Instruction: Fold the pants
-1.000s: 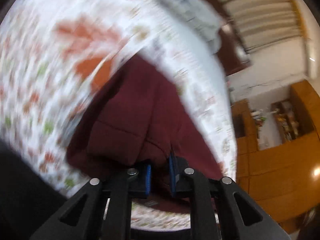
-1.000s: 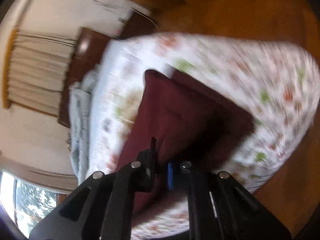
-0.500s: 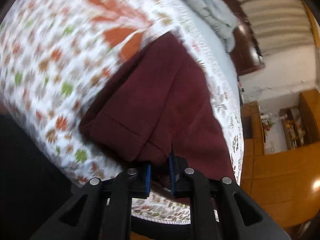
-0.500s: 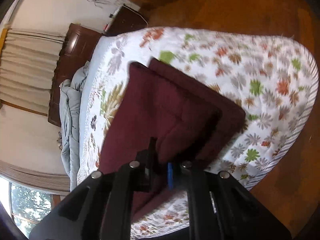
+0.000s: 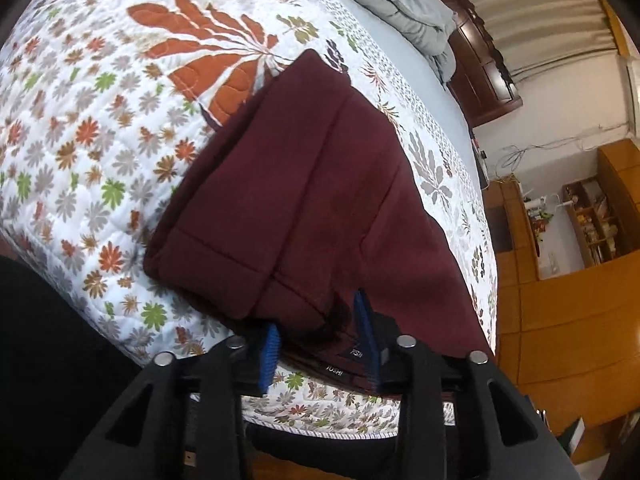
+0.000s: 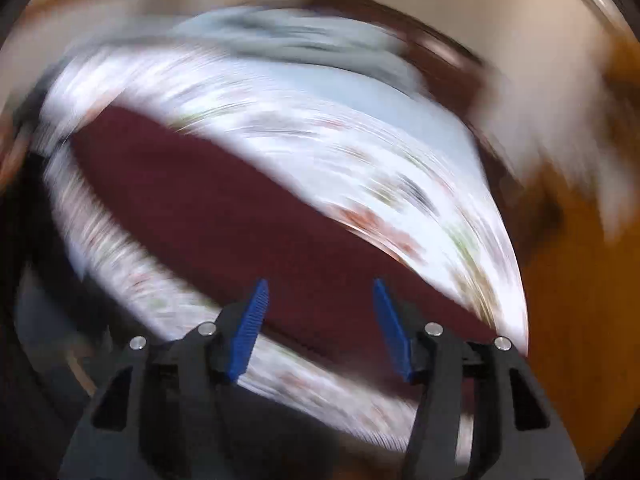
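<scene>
With its blue pads parted a moderate way, the left gripper (image 5: pixel 320 336) sits right at the near edge of the maroon pants (image 5: pixel 304 184), cloth lying between the pads; whether they actually press on it is hard to tell. A small label shows on the fabric just beside the right-hand pad. Over on the right wrist view everything smears with motion blur, yet the right gripper (image 6: pixel 320 320) clearly stands wide open, holding nothing, above the dark red cloth. Folded into a thick rectangle, hems stacked at the near left corner, the pants lie on the floral quilt (image 5: pixel 100 120) near the bed's foot edge. Further back a grey blanket (image 5: pixel 400 8) is heaped by the dark wooden headboard (image 5: pixel 488 80), with wooden shelves (image 5: pixel 592 220) beyond at right.
</scene>
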Motion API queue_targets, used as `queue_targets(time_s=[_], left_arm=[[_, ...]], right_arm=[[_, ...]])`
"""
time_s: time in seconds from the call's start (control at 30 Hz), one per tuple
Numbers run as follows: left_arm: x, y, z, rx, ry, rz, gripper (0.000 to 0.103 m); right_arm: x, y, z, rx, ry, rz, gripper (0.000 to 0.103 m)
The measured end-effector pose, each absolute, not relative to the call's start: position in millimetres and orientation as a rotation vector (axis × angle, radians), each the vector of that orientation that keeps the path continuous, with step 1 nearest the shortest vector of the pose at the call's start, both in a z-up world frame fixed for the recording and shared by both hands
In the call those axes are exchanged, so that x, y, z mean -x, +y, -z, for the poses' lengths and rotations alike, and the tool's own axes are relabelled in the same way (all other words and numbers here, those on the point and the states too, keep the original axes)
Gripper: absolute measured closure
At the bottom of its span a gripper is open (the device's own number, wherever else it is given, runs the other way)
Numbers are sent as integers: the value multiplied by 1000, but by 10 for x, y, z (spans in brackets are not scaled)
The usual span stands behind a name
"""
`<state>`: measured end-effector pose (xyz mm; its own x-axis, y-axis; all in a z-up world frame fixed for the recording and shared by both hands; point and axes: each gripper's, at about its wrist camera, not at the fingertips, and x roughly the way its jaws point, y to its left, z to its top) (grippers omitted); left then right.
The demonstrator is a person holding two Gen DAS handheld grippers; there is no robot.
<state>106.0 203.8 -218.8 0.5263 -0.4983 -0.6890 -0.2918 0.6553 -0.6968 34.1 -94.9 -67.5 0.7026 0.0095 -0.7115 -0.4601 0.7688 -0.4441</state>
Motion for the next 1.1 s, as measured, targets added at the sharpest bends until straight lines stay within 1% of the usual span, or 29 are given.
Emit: queue_targets(time_s=[0.03,0.07,0.13,0.2,0.27,0.37,0.57,0.8,0.93,0.97,1.0,1.03,1.07,1.1], left_arm=[[-1064,2042,2181,891,1045,146,65],[-1060,2058,2186,902,1045,148,65],[-1064,2071,2191,920,1048,155,63],[-1058,2079,2192,928,1049,168,59],[-1036,2087,2194,928,1050,185,53],[-1047,2066,2194,919,1050,201,49],[-1075,2085,2215,934,1058,223,46],[-1078,2168,2256,954,1068,214,46],[-1072,2196,2278,952,1070,211,46],[-1070,2195,2280,944,1069,209,47],[-1066,2189,2280,935,1069,206,52],[-1056,2208,2294,927,1075,187,85],[-1051,2218,2320,955,1078,196,89],[-1030,2250,2341,987,1072,190,90]], right_arm=[[-312,-584,846,785,718,-333,49],[-273,-384,941,848,700,-373,49],[-248,36,1192,971,674,-454,56],[-271,245,1302,1036,662,-489,64],[-364,363,1361,1068,653,-514,66],[-398,450,1454,1119,653,-519,69],[-460,517,1668,1178,701,-552,70],[-555,483,1622,1138,723,-545,70],[-647,453,1722,1142,751,-527,72],[-659,453,1742,1142,757,-528,79],[-666,461,1752,1135,771,-537,98],[-676,479,1757,1131,777,-539,97],[-666,490,1734,1129,762,-536,98],[-659,490,1691,1121,753,-536,98]])
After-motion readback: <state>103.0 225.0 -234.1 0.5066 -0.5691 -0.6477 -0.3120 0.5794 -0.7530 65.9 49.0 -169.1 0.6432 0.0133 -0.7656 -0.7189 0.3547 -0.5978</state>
